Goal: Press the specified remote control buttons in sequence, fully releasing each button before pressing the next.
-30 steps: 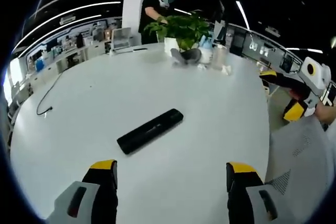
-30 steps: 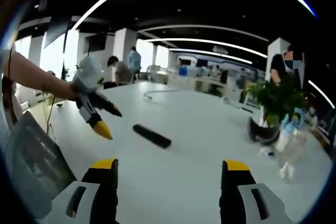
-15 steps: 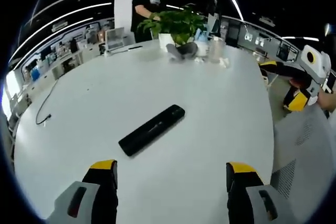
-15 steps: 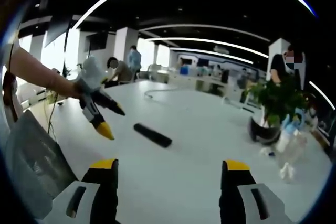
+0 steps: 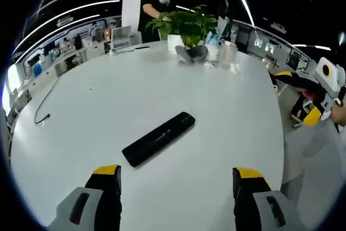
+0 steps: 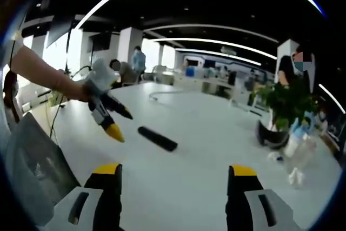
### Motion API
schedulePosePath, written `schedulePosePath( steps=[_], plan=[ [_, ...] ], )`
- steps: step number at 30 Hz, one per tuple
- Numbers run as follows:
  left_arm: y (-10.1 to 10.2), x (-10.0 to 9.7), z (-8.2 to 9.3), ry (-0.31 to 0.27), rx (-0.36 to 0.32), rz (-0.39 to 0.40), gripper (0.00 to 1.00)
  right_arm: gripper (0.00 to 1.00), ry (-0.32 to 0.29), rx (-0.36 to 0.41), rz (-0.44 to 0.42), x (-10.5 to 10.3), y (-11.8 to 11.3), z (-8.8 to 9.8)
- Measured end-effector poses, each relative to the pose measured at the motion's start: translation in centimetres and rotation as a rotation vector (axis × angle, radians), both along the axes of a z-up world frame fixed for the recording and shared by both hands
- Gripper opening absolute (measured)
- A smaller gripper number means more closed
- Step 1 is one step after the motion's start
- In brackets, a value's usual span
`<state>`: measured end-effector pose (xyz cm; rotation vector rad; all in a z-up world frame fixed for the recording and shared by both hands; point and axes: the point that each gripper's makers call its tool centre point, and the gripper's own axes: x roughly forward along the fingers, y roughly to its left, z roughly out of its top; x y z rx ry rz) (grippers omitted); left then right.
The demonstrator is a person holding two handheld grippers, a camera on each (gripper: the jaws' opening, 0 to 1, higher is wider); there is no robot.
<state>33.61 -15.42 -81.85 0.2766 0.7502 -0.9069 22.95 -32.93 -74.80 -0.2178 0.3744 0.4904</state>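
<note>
In the left gripper view, the left tool (image 5: 175,179) is seen at the near edge with its two yellow-tipped black jaws spread wide apart; nothing is held between them and nothing is touched by them. Just beyond the jaws, the long black rectangular remote control (image 5: 158,139) is found lying flat on the large round white surface (image 5: 108,90), set diagonally and clear of both jaws. Well to the right of the remote control, off the rim of the surface, the right tool (image 5: 309,101) is seen held in a hand, its yellow-tipped jaws parted and empty. Far beyond the remote control, near the opposite rim, a green leafy plant in a white pot (image 5: 184,28) is placed, with a dark grey rounded object (image 5: 193,54) and some clear plastic bottles (image 5: 224,55) beside it. A thin black cable (image 5: 46,98) is laid near the rim, well to the left of the remote control. Behind the plant a person in dark clothes (image 5: 154,6) is standing.

In the right gripper view, the right tool's own jaws are likewise spread wide with nothing gripped. The remote control (image 6: 157,138) is seen ahead of them, with the left tool (image 6: 120,124) hovering just to its left, jaws parted, without touching it.
</note>
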Motion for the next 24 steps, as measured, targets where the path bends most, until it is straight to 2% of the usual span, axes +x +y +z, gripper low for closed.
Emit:
schedulePosePath(
  steps=[5,10,24],
  plan=[
    [-0.25,0.33,0.01,-0.007,0.01,-0.019,0.88,0.78,0.002,-0.001,0.003,-0.04,0.05,-0.03],
    [-0.36,0.53,-0.28,-0.036,0.071,-0.08,0.87,0.78,0.003,-0.004,0.002,-0.05,0.05,-0.07],
    [-0.9,0.98,-0.19,-0.053,0.12,-0.158,0.87,0.78,0.005,-0.002,0.0,-0.02,0.01,-0.11]
  ],
)
